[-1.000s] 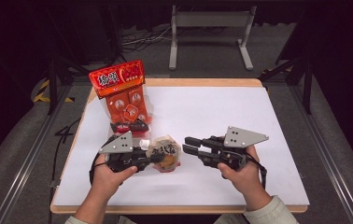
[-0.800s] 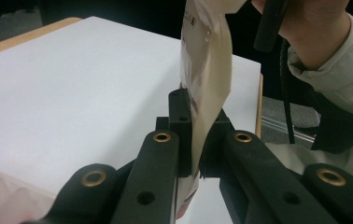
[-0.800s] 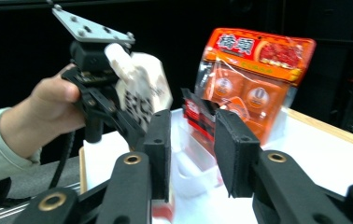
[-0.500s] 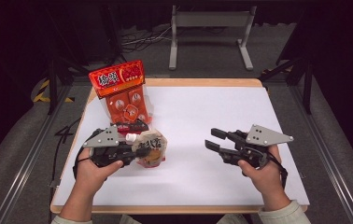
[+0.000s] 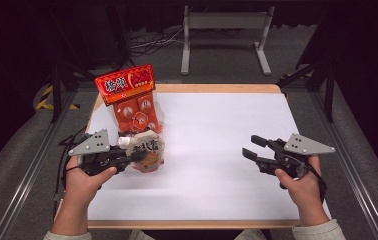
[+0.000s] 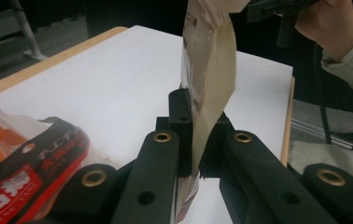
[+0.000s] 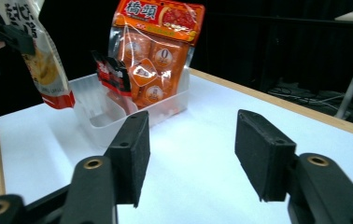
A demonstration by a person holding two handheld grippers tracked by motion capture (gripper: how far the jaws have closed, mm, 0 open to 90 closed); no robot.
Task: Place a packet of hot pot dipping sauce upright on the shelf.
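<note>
Pouch (image 5: 147,150), tan with dark lettering, held off the desk (image 5: 217,150) at near left, just in front of a clear bin (image 7: 114,112). Gripped along one edge by the left claw (image 5: 134,156), jaws clamped flat on the film, as seen in the left gripper view (image 6: 209,88). Hung tilted, lower end close above the white top.

Just beyond, at far left, stood the bin with a tall orange snack bag (image 5: 132,100) upright inside and a small red-and-black packet (image 7: 111,72) leaning at its front. Pouch still outside the bin, near its front wall.

Right claw (image 5: 254,150) kept well apart at near right, jaws spread wide and empty, aimed toward the bin.

Judged roughly midway: pouch picked up and brought beside the bin, not yet in. Left to do, apparently: lift over the wall, lower in beside the other packs, release.
</note>
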